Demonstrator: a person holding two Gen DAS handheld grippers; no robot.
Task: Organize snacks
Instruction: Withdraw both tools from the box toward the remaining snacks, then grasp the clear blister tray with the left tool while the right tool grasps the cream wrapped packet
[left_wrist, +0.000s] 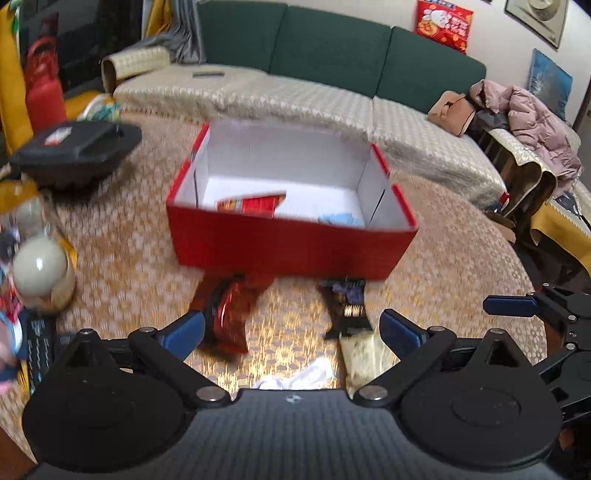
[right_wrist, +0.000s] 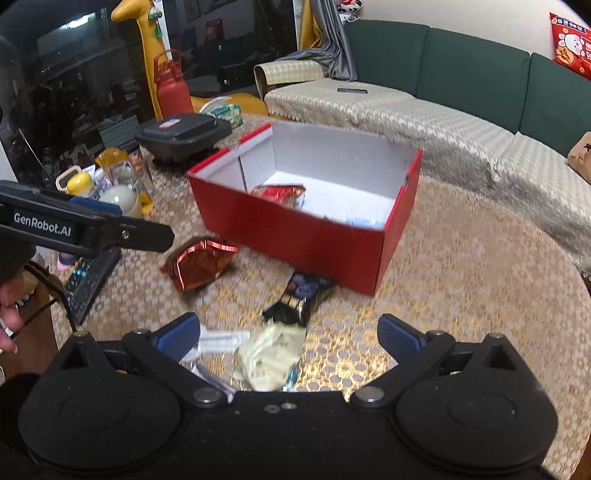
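**Both hand-held grippers open above loose snacks**

The left hand-held gripper (left_wrist: 291, 328) stood with jaws spread wide and empty. The right hand-held gripper (right_wrist: 289, 332) was likewise spread wide, gripping nothing. At lower centre of the frame, a cream packet (right_wrist: 267, 356), a dark packet (right_wrist: 303, 295) and a red foil packet (right_wrist: 197, 264) lay on the bench (right_wrist: 461, 295). Beyond them, at frame centre, the red box (right_wrist: 295, 236) held a red packet (right_wrist: 279, 194) and a pale blue item (left_wrist: 340, 218).
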